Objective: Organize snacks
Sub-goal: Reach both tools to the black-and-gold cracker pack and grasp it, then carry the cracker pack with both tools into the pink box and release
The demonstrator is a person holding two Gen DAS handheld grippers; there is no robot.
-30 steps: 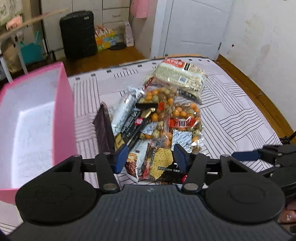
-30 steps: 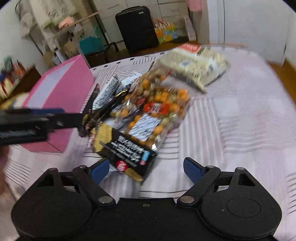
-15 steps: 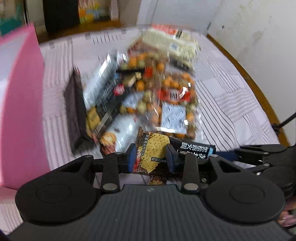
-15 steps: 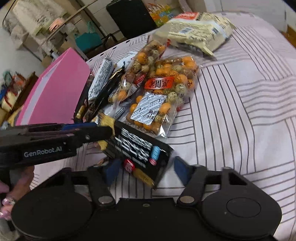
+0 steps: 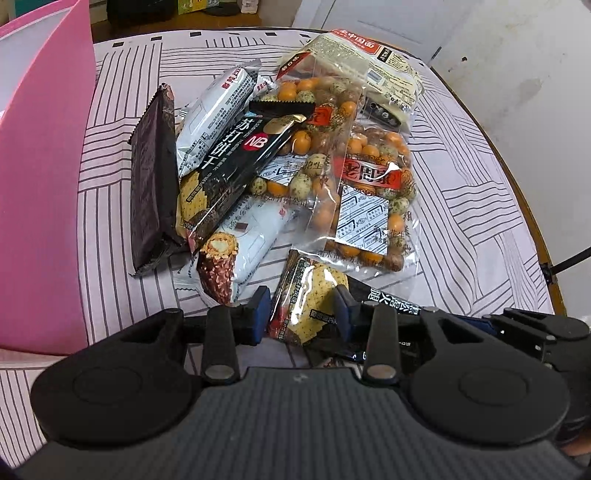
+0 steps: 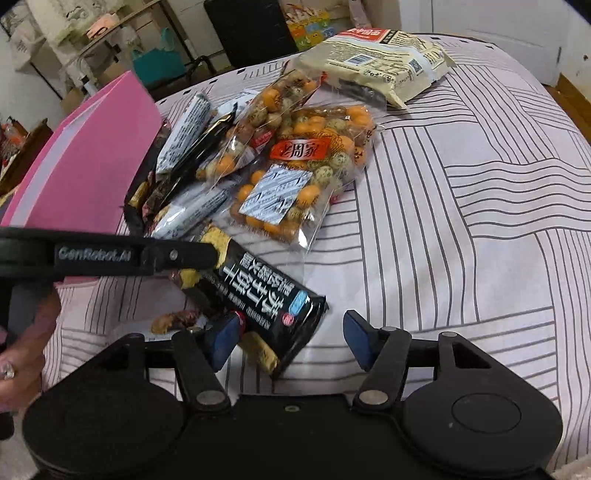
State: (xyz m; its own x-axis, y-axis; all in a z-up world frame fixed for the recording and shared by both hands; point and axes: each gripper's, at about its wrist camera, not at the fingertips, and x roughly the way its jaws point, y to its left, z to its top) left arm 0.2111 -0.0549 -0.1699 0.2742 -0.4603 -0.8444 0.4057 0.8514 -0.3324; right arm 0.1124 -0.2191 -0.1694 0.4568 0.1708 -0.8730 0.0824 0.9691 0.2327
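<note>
A pile of snack packets lies on the striped cloth. A black cracker packet (image 5: 310, 302) (image 6: 258, 295) lies nearest me. My left gripper (image 5: 301, 314) is shut on its yellow cracker-picture end; its arm shows in the right wrist view (image 6: 110, 254). My right gripper (image 6: 290, 338) is open, straddling the packet's other end, its left finger touching it. Behind lie two clear bags of coated peanuts (image 5: 369, 188) (image 6: 295, 184), another black cracker packet (image 5: 240, 158), white wafer packets (image 5: 218, 110), a dark brown packet (image 5: 151, 177) and a beige bag (image 5: 365, 70) (image 6: 380, 62).
A pink box (image 5: 40, 184) (image 6: 85, 166) stands at the left, right beside the pile. The table's wooden edge (image 5: 517, 192) curves along the right by the wall. A black suitcase (image 6: 247, 29) and clutter stand on the floor beyond the table.
My left gripper moved down and forward to the near cracker packet and closed on its end. My right gripper came closer to the packet's other end and stayed open.
</note>
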